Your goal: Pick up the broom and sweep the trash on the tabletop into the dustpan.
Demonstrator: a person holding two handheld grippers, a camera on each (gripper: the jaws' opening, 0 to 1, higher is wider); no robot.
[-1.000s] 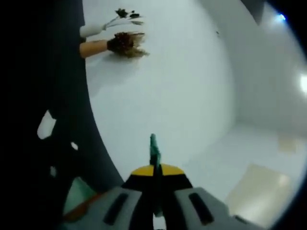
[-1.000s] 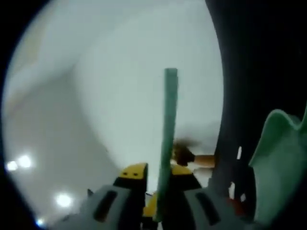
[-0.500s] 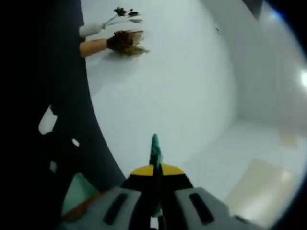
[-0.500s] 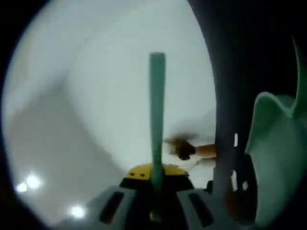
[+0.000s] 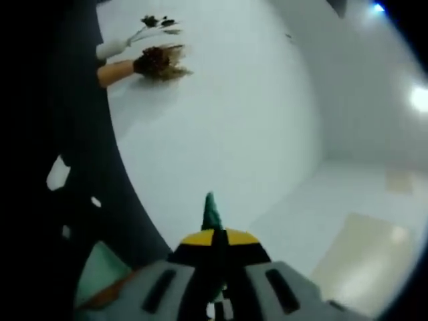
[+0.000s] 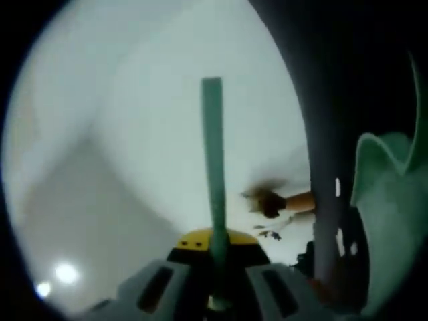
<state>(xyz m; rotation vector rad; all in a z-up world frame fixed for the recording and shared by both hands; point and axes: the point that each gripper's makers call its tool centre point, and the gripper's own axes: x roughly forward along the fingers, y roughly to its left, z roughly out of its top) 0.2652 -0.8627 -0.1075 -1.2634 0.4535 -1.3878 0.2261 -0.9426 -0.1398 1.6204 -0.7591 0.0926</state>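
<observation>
Fingers [image 6: 212, 294] of my right gripper pinch the broom [image 6: 213, 167]; left ones [image 5: 215, 294] pinch the dustpan [image 5: 212, 212]. Risk: thin handles twisting in the grip.

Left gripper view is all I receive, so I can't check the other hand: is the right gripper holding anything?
Observer: Yes. The right gripper is shut on a long, straight green plastic-looking handle, which points forward over the white tabletop.
Operator: Can you see a dustpan's scoop there?
Observer: A pale green scooped dustpan shows at the right edge of the right gripper view, beyond the tabletop's dark border.
</observation>
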